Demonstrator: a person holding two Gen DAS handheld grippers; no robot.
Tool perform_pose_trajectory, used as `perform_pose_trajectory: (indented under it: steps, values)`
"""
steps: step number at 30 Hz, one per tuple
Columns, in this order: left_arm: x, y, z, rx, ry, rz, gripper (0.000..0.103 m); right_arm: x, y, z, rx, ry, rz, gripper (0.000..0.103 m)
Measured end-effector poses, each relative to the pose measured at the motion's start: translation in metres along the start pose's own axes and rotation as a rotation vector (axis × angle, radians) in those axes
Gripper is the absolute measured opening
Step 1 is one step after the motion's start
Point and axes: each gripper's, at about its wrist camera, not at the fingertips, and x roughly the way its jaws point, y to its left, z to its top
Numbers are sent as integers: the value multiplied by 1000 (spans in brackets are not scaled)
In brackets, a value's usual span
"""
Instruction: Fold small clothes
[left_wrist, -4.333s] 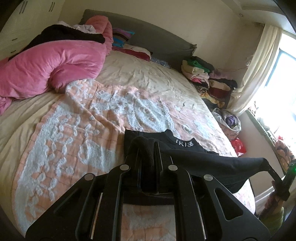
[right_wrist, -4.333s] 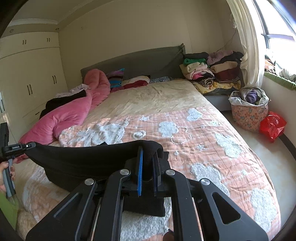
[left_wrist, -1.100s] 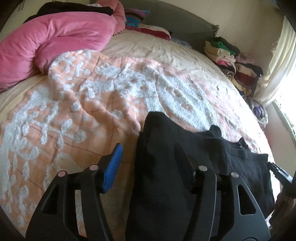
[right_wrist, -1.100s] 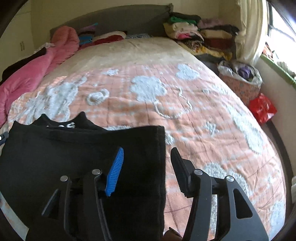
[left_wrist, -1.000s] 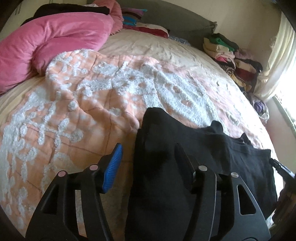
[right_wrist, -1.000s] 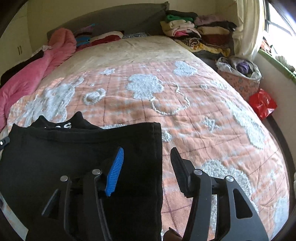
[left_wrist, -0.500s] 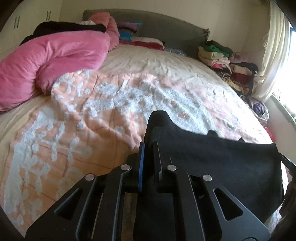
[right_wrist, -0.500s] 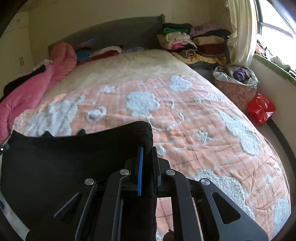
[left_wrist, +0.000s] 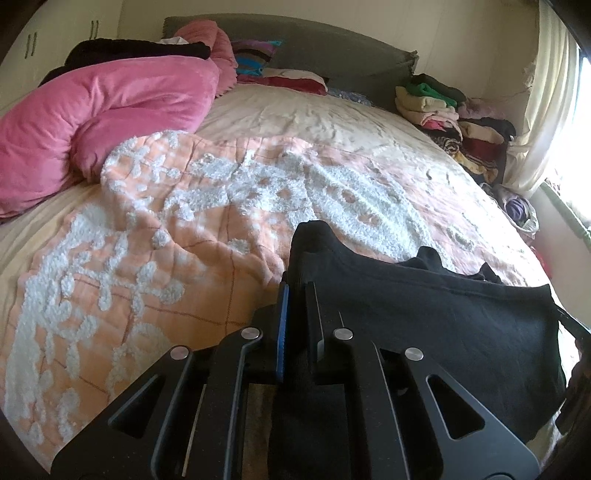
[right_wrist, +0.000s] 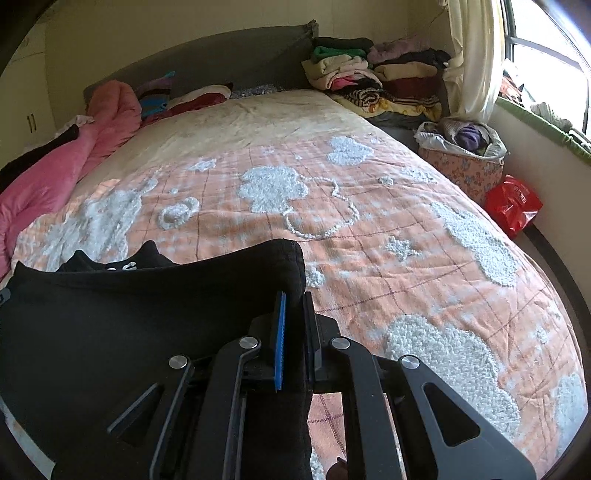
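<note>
Black garment (left_wrist: 424, 317) stretched low over the near end of the orange-and-white tufted bedspread (left_wrist: 155, 236), pinched at both upper corners. Left gripper (left_wrist: 297, 295) clamped tight on the garment's left corner, cloth bunched up past the fingertips and trailing down between the two black fingers, blue pad (left_wrist: 283, 332) pressed against the fabric. Right gripper (right_wrist: 293, 306) likewise closed on the garment's right corner (right_wrist: 288, 266), a rounded fold of black cloth poking out just beyond its tips. Top hem pulled in a shallow sag between the two grips, the rest of the garment hanging toward the near edge of the bedspread. A second black layer with white lettering (right_wrist: 122, 265) peeking out just behind the hem, lying on the bedspread. Beyond the bedspread, toward the grey headboard (right_wrist: 221, 59): pink duvet (left_wrist: 110, 99) bundled to the garment's far left, stacked folded clothes (right_wrist: 369, 74) to its far right, and a floral basket (right_wrist: 465, 166) beside the bed.
</note>
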Motion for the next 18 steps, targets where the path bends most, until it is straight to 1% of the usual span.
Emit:
perform_pose_trajectory:
  steps: [8, 11, 12, 14, 15, 16, 17, 18]
  values:
    - [-8, -2, -3, 10, 2, 0, 4, -6, -4, -6, 25, 4, -20, 9]
    - [-9, 1, -3, 4, 6, 5, 4, -10, -10, -10, 55, 13, 1, 10]
    - [-11, 3, -4, -1, 7, 7, 4, -13, -12, -11, 59, 13, 5, 12]
    - [-16, 7, -4, -14, 7, 4, 4, -20, -14, -16, 65, 14, 26, 18]
    - [-20, 11, -4, -25, 4, 5, 5, -24, -15, -18, 69, 11, 36, 24]
    - [-24, 14, -4, -33, 0, 4, 6, -30, -16, -22, 71, 8, 47, 26]
    - [-29, 17, -4, -45, -3, 1, 12, -34, -16, -24, 71, 9, 55, 27]
    - [-32, 20, -4, -57, -5, -3, 17, -38, -16, -26, 70, 10, 67, 30]
